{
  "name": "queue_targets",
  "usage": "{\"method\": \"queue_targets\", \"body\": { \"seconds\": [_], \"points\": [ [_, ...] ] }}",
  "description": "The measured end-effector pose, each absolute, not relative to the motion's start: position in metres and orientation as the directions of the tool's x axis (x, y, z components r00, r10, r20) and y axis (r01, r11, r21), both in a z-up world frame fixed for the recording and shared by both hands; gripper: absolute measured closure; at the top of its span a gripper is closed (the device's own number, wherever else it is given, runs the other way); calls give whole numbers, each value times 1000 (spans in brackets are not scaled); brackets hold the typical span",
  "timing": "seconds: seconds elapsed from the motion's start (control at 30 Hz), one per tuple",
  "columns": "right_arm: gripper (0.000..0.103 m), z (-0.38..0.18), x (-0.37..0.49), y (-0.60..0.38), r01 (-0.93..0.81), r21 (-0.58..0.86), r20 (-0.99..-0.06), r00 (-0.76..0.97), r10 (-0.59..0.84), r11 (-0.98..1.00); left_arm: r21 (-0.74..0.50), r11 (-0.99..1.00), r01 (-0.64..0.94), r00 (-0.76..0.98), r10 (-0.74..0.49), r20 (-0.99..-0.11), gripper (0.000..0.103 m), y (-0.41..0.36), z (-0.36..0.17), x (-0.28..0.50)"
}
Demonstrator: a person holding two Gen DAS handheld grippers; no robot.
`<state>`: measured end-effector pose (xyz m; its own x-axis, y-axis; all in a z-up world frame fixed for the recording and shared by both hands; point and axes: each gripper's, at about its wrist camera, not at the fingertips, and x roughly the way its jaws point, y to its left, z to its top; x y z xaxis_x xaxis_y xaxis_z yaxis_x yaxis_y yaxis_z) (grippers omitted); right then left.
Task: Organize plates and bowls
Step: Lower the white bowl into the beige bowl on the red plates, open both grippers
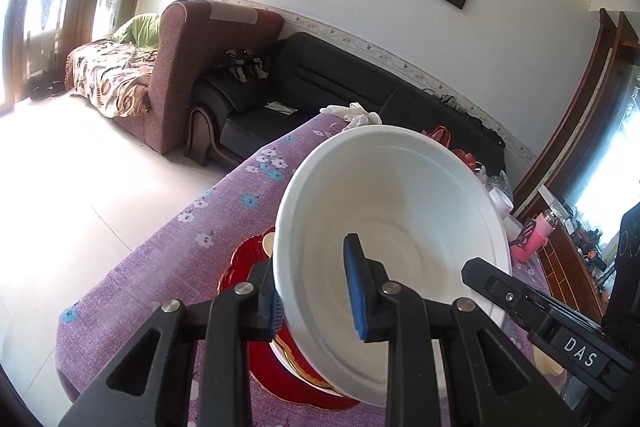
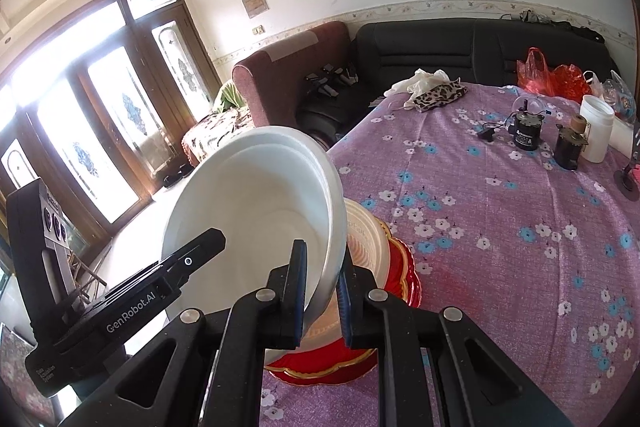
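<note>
1. The table [image 2: 500,247], in a purple flowered cloth, carries a red plate [image 2: 404,267] at its near left edge, with cream dishware on it.
2. The white bowl [image 1: 392,227] hangs tilted above that plate; level it before lowering.
3. The left gripper [image 1: 316,291] pinches the bowl's left wall and the right gripper [image 2: 322,291] its right wall; release both together.

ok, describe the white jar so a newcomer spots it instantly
Start at the purple floral tablecloth, then go to its far right edge, near the red plastic bags. The tall white plastic jar stands upright beside two small dark motors, the only pale cylinder there.
</note>
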<state>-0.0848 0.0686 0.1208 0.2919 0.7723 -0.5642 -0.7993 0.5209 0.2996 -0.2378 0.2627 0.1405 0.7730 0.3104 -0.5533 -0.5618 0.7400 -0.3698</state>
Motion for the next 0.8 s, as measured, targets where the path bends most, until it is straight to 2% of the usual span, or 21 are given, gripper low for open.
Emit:
{"method": "queue_targets", "body": {
  "seconds": [0.63, 0.7, 0.8],
  "points": [
    [86, 94, -56, 82, -755, 342, -614, 270, 741, 559, -332, 748, -575, 736, 295, -609, 77, 276, 125, -201],
    [86, 91, -53, 82, -751, 356, -616, 258, 744, 556, -327, 750, -576, 736, 300, -607, 73, 275, 126, -200],
    [86, 91, -54, 82, -755, 360, -614, 251, 749, 548, -330, 750, -573, 737, 296, -607, 61, 274, 126, -200]
  ]
}}
